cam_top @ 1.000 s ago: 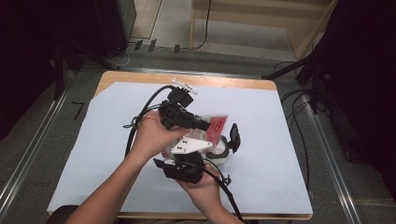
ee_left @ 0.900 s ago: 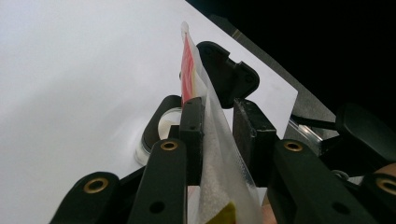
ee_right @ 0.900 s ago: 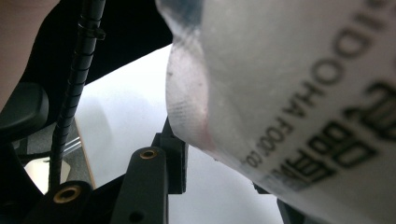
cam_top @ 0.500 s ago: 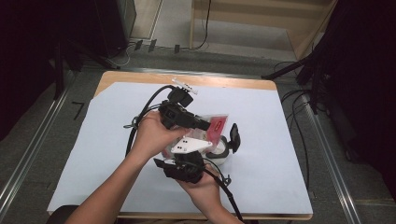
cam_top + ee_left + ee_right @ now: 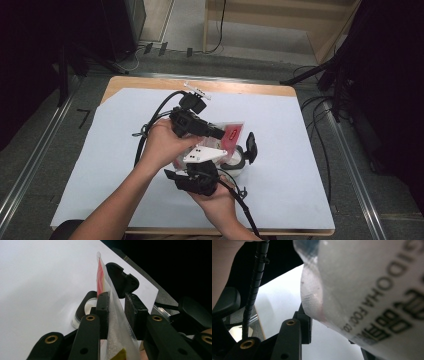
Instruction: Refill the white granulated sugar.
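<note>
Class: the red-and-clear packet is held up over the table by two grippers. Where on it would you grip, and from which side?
Grip the packet on its flat sealed edge, coming in edge-on so one jaw lies on each face. It is a thin, limp film standing on edge, so only a pinch across the faces looks secure. The left gripper already straddles it that way, above the round lidded container.

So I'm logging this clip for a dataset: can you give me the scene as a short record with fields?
setting: table under a white sheet
work in hand: a clear plastic packet with red print, held up between both grippers
left gripper: jaws either side of the packet's edge; whether both pads press it is unclear
right gripper: packet close in front of its camera, grip hidden
beneath: small round container with its black lid flipped open
</note>
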